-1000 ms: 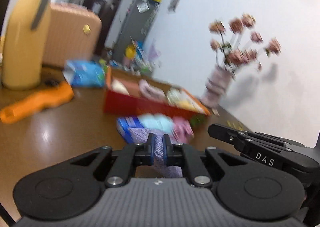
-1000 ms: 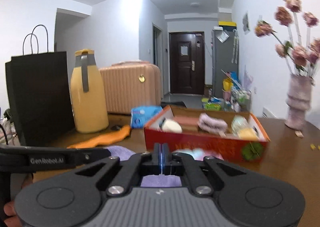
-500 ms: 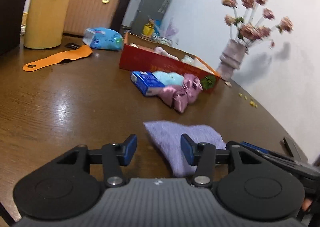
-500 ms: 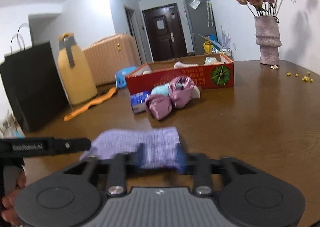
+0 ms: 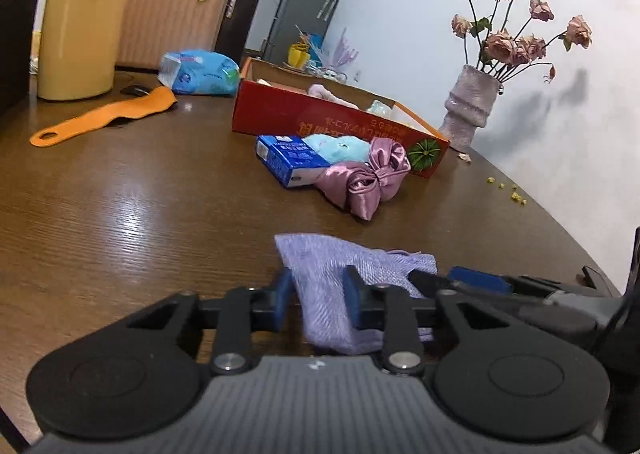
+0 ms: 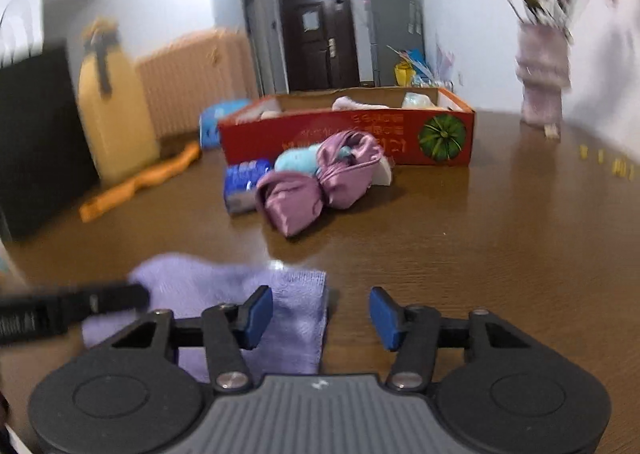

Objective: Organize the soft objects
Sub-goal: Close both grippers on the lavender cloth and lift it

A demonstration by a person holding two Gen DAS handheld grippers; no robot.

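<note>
The red box (image 5: 316, 122) carries upside-down print that I cannot read. The purple cloth (image 5: 352, 266) lies flat on the tabletop (image 5: 140, 206), its long axis running left to right. Both the left gripper (image 5: 316, 294) and the right gripper (image 6: 320, 312) are closing around it, pads not yet pressing.

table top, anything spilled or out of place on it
Yes. Small yellow crumbs lie scattered on the table near the vase of dried roses, with a fallen bit at its base. A pink satin bundle, teal soft item and blue packet sit outside the red box.
</note>
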